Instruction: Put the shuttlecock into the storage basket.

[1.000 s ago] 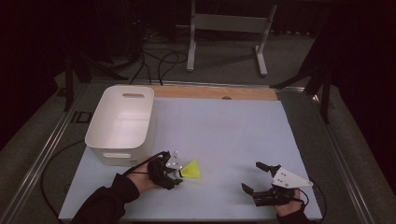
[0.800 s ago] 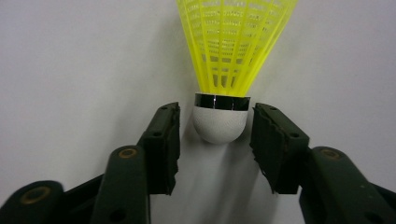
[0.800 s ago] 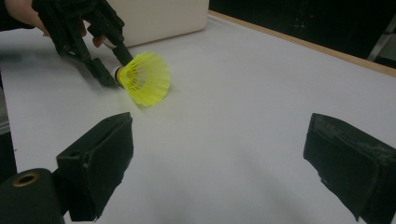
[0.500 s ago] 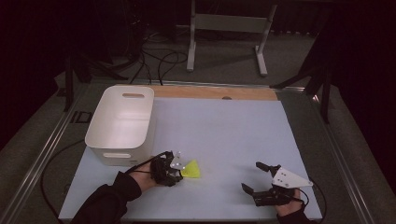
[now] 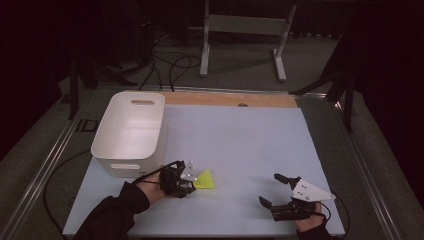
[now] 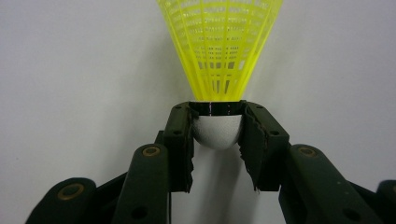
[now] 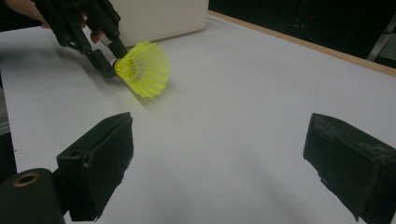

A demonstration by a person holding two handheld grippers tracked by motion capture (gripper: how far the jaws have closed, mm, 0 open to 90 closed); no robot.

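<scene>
A yellow shuttlecock point(image 5: 205, 180) lies low over the pale table point(image 5: 240, 145), just right of the white bin. My left gripper point(image 5: 189, 181) is shut on its white cork base point(image 6: 217, 130), with the yellow skirt point(image 6: 219, 46) pointing away from the jaws. Seen from the right gripper view, the shuttlecock point(image 7: 140, 69) is held by the left gripper point(image 7: 109, 65) at the far left. My right gripper point(image 5: 272, 190) rests near the table's front right, jaws wide open and nothing between them point(image 7: 219, 158).
A white plastic bin point(image 5: 131, 131) with handle slots stands at the left, close behind the left hand. A wooden strip point(image 5: 230, 99) runs along the table's far edge. Cables and a metal stand point(image 5: 245, 30) are on the floor beyond.
The left gripper and shuttlecock have hardly shifted, perhaps drifting slightly toward the bin. The right gripper has stayed put.
</scene>
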